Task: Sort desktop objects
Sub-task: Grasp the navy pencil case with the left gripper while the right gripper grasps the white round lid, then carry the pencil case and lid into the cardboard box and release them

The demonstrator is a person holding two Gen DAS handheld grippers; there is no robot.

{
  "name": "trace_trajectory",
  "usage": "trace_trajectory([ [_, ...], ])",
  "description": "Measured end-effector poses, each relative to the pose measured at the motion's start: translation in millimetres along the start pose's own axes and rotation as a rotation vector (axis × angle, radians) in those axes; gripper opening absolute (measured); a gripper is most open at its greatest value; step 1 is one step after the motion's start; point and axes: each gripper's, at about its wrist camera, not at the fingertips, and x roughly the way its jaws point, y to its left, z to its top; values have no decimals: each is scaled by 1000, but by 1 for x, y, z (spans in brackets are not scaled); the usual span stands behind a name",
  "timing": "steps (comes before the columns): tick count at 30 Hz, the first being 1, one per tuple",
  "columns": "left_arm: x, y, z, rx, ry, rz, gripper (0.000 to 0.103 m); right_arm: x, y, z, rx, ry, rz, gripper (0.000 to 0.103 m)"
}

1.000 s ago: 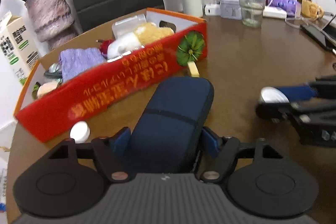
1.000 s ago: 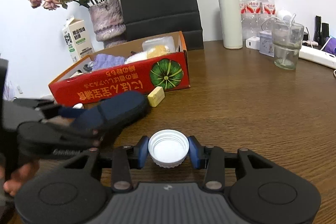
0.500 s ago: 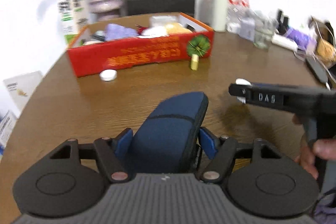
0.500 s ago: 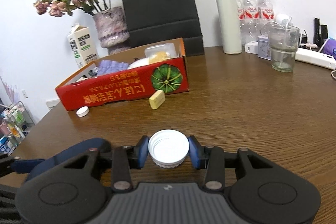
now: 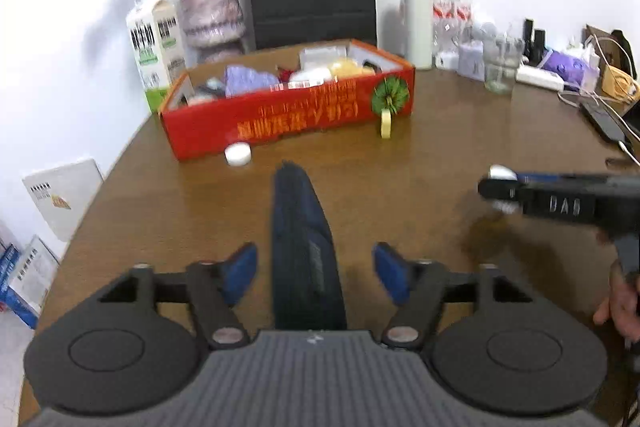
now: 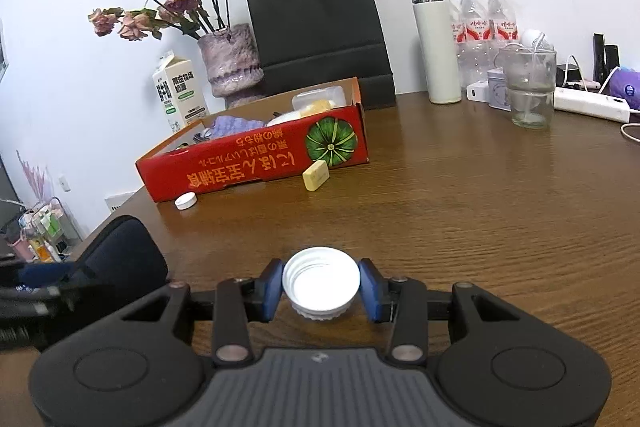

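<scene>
A navy zip case stands on its narrow edge between the blue pads of my left gripper. The jaws are opening and a gap shows on both sides of the case. The case also shows at the left of the right wrist view. My right gripper is shut on a white screw cap, held open side up above the table. A red cardboard box with several items inside stands further back. In front of it lie a small white cap and a yellow block.
Behind the box stand a vase of dried flowers, a milk carton and a black paper bag. A white flask, water bottles, a glass, a power strip and cables fill the back right. The table edge curves at left.
My left gripper pulled back from the red box. Its jaws widened, and the navy case turned from flat onto its narrow edge. The right gripper drew back a little with the cap.
</scene>
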Motion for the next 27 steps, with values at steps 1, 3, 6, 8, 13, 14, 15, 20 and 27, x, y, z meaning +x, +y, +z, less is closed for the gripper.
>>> trace_trajectory([
  [1,-1,4,-3,-13,14,-11,77,-1,0,-1,1,-2,3,39],
  [3,-3,14,-11,-45,30,-29,90,-1,1,-2,-3,-7,10,39],
  [6,4,27,-16,-88,58,-20,88,1,3,-1,-7,1,15,39],
  [8,14,35,-14,-132,71,-11,81,1,3,-1,-7,3,18,39],
  [13,23,18,-4,-118,49,44,61,1,2,-1,0,2,16,39],
  [14,23,4,-2,-51,42,100,61,0,1,-1,3,1,17,39],
  [15,21,-8,-2,-2,30,141,61,0,1,-2,5,-1,19,39],
  [20,10,-23,6,2,-2,91,61,-1,1,-2,9,-10,30,39],
  [27,-3,-14,27,-14,-58,104,61,-5,5,-2,-17,-16,39,39],
])
